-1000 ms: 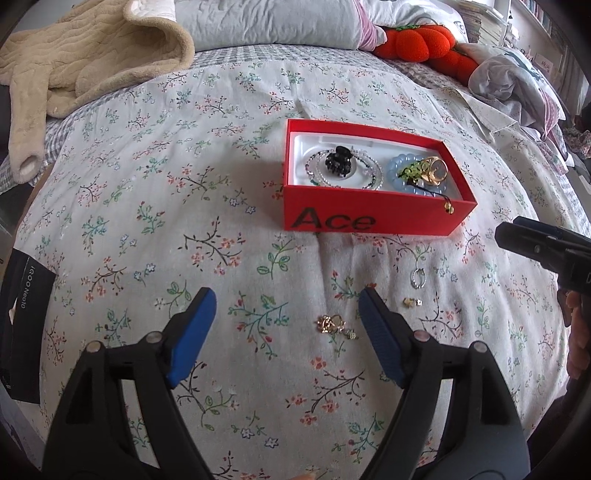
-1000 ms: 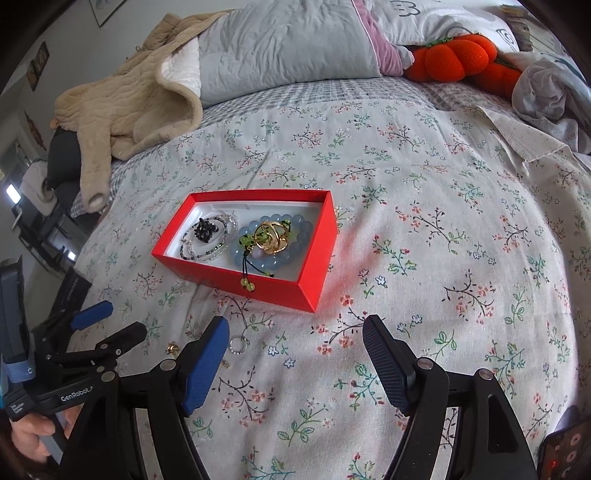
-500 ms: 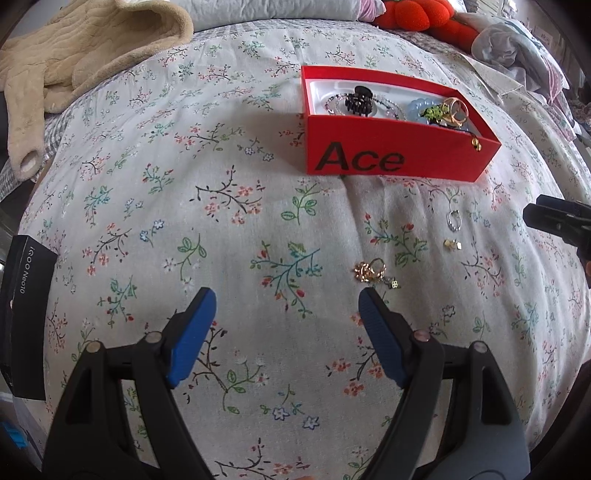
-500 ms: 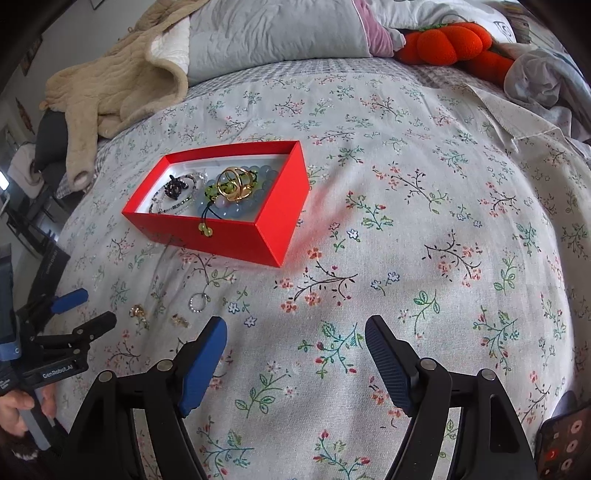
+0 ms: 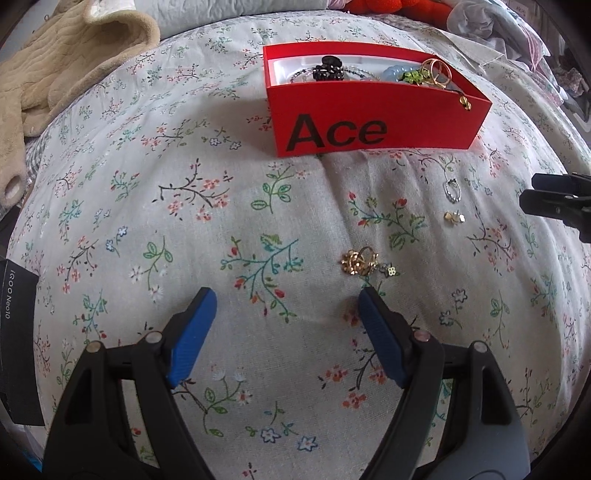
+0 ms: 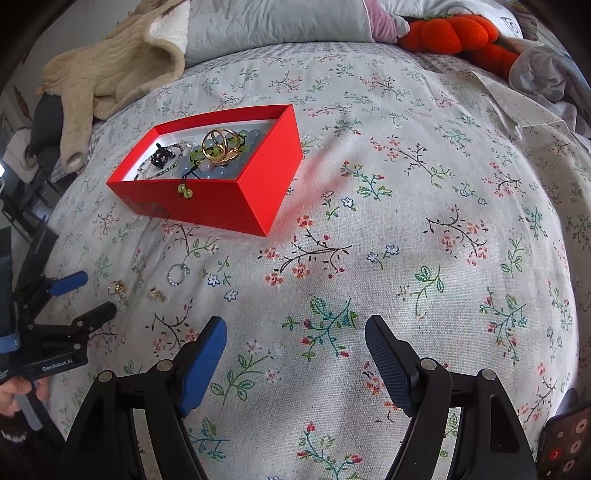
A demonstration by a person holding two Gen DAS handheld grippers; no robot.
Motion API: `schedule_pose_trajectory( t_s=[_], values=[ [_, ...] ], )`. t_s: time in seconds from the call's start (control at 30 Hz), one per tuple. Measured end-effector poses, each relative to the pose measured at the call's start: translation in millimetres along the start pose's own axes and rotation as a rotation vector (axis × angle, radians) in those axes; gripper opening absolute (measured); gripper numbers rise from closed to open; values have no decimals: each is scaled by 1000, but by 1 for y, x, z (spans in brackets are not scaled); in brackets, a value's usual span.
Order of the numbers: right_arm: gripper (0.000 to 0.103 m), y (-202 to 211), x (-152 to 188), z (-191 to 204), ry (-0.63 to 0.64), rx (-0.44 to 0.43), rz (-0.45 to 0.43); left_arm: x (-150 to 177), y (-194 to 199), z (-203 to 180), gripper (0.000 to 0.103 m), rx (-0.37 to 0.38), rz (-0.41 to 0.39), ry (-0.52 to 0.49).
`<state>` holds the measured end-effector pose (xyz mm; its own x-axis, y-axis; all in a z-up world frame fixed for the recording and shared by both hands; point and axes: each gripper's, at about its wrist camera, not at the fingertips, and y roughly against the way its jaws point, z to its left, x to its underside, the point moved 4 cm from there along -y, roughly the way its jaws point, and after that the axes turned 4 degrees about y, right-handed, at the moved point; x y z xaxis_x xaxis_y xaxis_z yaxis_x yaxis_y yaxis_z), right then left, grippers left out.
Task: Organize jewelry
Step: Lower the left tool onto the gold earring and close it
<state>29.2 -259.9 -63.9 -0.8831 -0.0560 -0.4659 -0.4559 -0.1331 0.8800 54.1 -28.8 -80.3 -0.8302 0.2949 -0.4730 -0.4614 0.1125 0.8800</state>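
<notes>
Left gripper (image 5: 286,297) low over the floral bedspread (image 5: 207,229), jaws spread wide, nothing between them. Gold ring cluster (image 5: 359,261) lying on the bedspread just ahead of its right fingertip, not touching. Further right, small gold studs (image 5: 454,217) and a silver beaded ring (image 5: 453,190), loose on the fabric, apart from each other. Red box (image 5: 373,125) marked "Ace" beyond, holding a black hair claw (image 5: 328,68), blue bead bracelet (image 6: 221,168) and gold rings (image 6: 221,146). Right gripper (image 6: 295,328) off to the side over bare bedspread, jaws spread too, empty. Beige fleece (image 6: 110,77) and orange plush (image 6: 454,31) at the far end of the bed.
</notes>
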Motion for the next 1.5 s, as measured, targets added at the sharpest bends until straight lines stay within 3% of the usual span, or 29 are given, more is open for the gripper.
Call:
schedule_pose_trajectory(
  t_s=[0.3,0.67,0.77,1.2,1.3,1.37,1.5],
  values=[
    [79,-2,-1,7,26,-6,4,-9,-3,-14,60,31,-29,-36],
    [79,-4,-3,11,35,-7,7,-12,-3,-24,8,81,-26,-64],
    [79,-4,-3,12,36,-8,7,-13,-3,-22,3,84,-22,-48],
    [79,-6,-9,33,62,-19,-1,-12,1,-5,0,106,-20,25],
    [79,-7,-9,35,72,-18,2,-10,3,-6,15,147,-4,34],
    [79,-9,-9,36,78,-14,4,-10,6,-11,36,170,-12,26],
    [79,-10,-8,34,79,-12,8,-13,9,-22,38,159,-38,3]
  ],
)
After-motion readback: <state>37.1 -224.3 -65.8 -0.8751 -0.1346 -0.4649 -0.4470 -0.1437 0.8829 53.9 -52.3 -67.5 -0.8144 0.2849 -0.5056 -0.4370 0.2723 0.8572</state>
